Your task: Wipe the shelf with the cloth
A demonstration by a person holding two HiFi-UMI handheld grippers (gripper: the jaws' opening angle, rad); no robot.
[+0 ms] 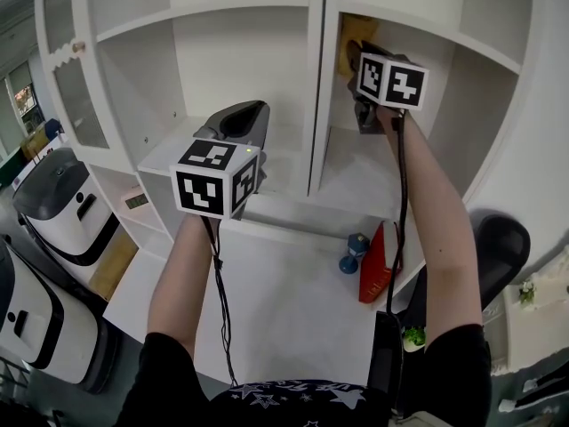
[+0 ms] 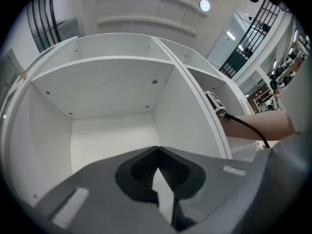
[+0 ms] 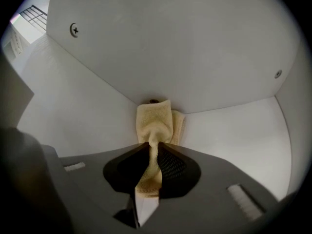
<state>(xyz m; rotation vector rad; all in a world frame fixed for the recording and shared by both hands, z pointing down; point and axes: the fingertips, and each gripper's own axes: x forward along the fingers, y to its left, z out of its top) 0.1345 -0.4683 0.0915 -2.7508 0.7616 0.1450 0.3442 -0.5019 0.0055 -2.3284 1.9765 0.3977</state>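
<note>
Partly hidden inside the right gripper [image 3: 149, 144], the cloth [image 3: 155, 118] touches the shelf [image 3: 234, 126].

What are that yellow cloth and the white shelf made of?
The cloth looks like terry fabric: pale yellow, nubby, creased where the right gripper pinches it. The shelf seems painted or laminated board: smooth matte white, with screw heads showing.
</note>
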